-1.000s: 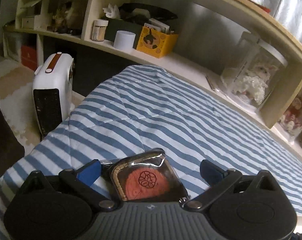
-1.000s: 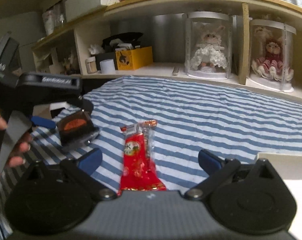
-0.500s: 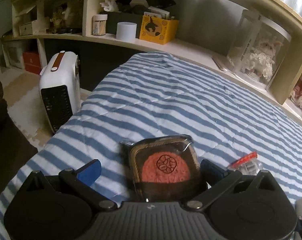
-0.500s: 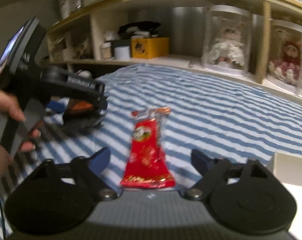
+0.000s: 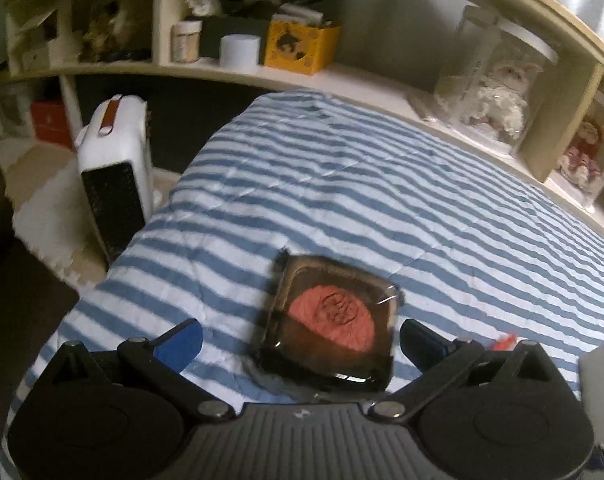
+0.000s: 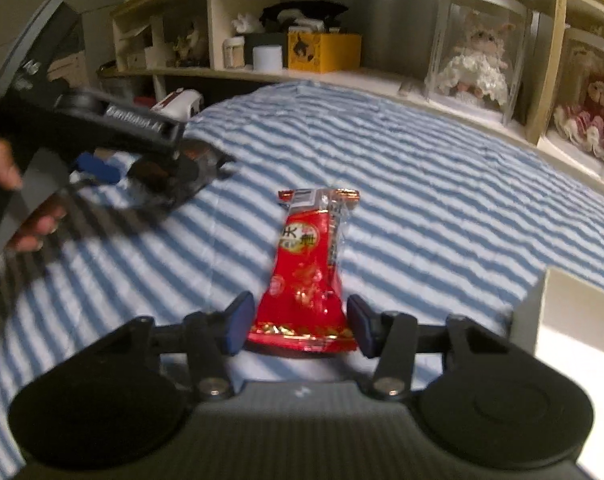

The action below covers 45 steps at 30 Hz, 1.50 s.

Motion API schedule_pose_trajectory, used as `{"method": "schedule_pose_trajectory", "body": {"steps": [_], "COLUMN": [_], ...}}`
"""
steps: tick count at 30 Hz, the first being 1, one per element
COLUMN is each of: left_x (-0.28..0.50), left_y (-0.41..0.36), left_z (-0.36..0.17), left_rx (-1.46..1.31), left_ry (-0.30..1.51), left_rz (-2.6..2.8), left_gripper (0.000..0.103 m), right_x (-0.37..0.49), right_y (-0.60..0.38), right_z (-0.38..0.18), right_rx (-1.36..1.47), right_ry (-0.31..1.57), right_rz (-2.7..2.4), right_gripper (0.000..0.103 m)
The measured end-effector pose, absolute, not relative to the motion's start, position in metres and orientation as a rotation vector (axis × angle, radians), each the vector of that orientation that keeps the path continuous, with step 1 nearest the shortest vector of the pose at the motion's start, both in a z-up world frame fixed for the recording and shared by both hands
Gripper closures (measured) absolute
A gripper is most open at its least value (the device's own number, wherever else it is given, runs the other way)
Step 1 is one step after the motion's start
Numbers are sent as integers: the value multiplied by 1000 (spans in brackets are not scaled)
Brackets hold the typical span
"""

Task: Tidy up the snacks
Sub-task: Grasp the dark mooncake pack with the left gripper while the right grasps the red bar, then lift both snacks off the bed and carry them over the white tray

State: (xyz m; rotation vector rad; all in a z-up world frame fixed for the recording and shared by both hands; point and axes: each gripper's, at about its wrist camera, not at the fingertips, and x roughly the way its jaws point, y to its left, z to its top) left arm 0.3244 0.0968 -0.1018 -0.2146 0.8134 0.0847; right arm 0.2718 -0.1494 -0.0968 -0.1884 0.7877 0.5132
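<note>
A black plastic tray with a pink pastry [image 5: 330,320] lies on the blue-and-white striped bedcover [image 5: 342,200]. My left gripper [image 5: 299,344] stands wide open around its near end, the tray closer to the right finger. In the right wrist view, a red snack packet [image 6: 306,264] lies lengthwise on the cover. My right gripper [image 6: 299,328] is closing on the packet's near end. Its blue pads [image 6: 239,326] stand right at the two side edges, and the packet still lies flat and unsqueezed. A hand [image 6: 5,168] holds the left gripper at the left of that view.
A white box [image 6: 574,312] sits on the cover at the right. A white heater [image 5: 113,168] stands on the floor past the bed's left edge. Behind the bed a shelf holds a yellow box [image 5: 302,48], a white roll and clear doll cases [image 6: 478,60].
The right jaws have narrowed from wide open to the red packet's sides. The left gripper has shifted sideways and rolled, and the pastry tray now shows further forward between its fingers.
</note>
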Motion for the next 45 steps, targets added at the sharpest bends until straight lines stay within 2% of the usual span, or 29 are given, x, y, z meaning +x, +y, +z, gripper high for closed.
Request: {"method": "schedule_pose_trajectory", "body": {"steps": [7, 11, 13, 16, 24, 27, 32, 36, 40, 45], "left_x": [330, 336, 340, 345, 351, 351, 345, 337, 327, 312], "left_y": [82, 84, 86, 88, 88, 88, 83, 78, 77, 72], "left_z": [-95, -98, -101, -107, -109, -110, -109, -107, -103, -87], "left_rx": [-111, -105, -118, -142, -161, -159, -139, -137, -177, -196], "left_ry": [770, 788, 804, 833, 854, 854, 864, 873, 866, 834], "left_rz": [10, -13, -21, -42, -45, -42, -54, -58, -61, -67], "left_gripper": [0, 2, 10, 18, 34, 36, 38, 39, 40, 40], "right_x": [244, 241, 246, 258, 274, 279, 279, 283, 284, 282], "right_y": [-167, -169, -167, -164, -153, -152, -149, -148, -155, -165], "right_z": [-86, -83, -83, -88, -102, -105, -106, -108, -106, -99], "right_rx": [-153, -74, -39, -14, 19, 26, 38, 11, 44, 68], "right_ry": [926, 911, 902, 914, 957, 950, 924, 919, 919, 901], "right_rz": [559, 555, 549, 528, 538, 536, 529, 500, 494, 488], "right_gripper": [47, 33, 29, 28, 28, 28, 34, 50, 59, 60]}}
